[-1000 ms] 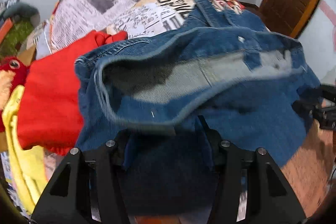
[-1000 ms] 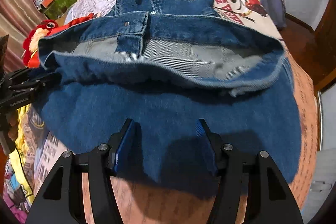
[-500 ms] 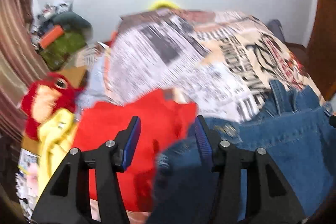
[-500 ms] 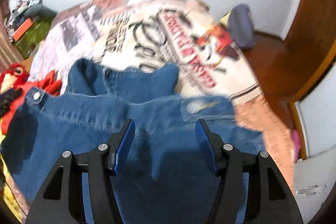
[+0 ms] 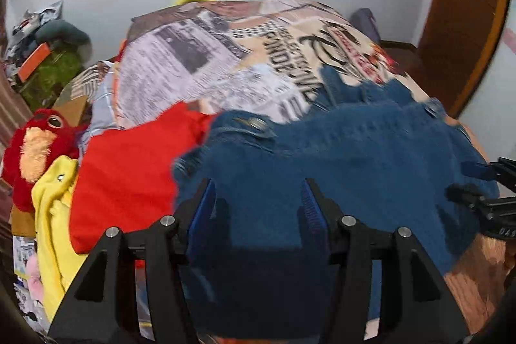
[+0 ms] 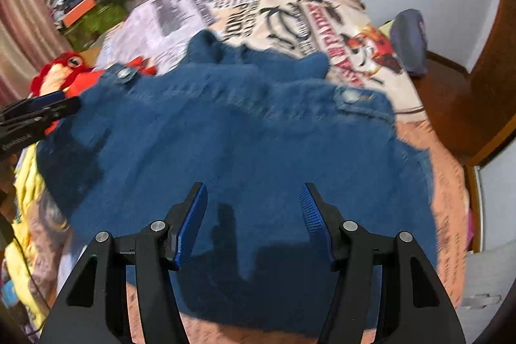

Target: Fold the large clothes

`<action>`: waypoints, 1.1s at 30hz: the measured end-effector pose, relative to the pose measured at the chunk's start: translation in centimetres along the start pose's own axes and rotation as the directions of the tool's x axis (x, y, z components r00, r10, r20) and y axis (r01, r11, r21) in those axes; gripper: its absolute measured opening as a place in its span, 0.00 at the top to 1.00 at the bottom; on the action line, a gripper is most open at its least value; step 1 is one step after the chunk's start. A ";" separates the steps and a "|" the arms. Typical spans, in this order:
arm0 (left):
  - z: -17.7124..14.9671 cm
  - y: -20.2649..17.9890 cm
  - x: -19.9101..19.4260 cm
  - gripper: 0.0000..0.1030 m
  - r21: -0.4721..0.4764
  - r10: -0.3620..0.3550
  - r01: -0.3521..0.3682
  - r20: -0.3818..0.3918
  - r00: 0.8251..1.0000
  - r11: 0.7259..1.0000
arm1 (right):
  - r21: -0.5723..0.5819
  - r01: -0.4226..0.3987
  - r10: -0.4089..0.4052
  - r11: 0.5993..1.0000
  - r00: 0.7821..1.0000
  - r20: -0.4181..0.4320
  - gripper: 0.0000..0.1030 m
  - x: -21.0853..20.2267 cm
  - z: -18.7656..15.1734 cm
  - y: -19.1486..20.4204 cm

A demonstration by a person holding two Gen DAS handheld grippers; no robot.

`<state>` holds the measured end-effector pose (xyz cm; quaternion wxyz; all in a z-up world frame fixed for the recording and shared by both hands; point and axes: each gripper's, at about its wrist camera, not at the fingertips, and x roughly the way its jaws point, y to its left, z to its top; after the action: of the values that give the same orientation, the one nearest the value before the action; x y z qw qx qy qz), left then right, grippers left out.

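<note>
A blue denim garment (image 5: 338,170) lies folded on the printed bedspread (image 5: 206,60), with metal snap buttons on its far edge. It also shows in the right wrist view (image 6: 245,134). My left gripper (image 5: 258,202) is open and empty above the garment's near left part. My right gripper (image 6: 253,208) is open and empty above the garment's near middle. Each gripper shows at the side edge of the other's view.
A red garment (image 5: 125,170) lies left of the denim, with a yellow garment (image 5: 51,215) and a red plush toy (image 5: 29,150) beyond it. A cluttered green crate (image 6: 90,18) stands at the back left. A grey bag (image 6: 409,37) and wooden door (image 5: 464,21) are at the right.
Both grippers let go of the denim's lifted edge, which dropped flat onto the garment. Both grippers swung up and came back down over it, jaws open.
</note>
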<state>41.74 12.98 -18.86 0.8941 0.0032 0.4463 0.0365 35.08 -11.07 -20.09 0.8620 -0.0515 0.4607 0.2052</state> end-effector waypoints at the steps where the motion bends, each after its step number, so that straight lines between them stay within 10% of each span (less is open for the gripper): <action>1: -0.2 -0.4 -0.1 0.47 0.005 -0.006 0.006 0.000 1.000 1.000 | -0.001 -0.010 0.010 1.000 1.000 -0.003 0.46 0.0 -0.3 0.4; 12: -3.6 -4.0 1.4 0.42 0.066 -0.037 0.042 -0.081 0.996 0.997 | -0.031 -0.030 0.027 0.999 0.997 -0.078 0.44 2.4 -2.3 1.0; 33: -9.1 5.0 -1.7 0.31 -0.148 0.096 -0.100 -0.036 0.995 0.984 | 0.103 0.179 -0.179 0.978 0.984 -0.015 0.28 -3.0 -7.7 -7.9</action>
<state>33.17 17.57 -22.79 0.8824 -0.0422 0.4545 0.1139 30.81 -21.34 -22.88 0.8770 -0.0486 0.4669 0.1026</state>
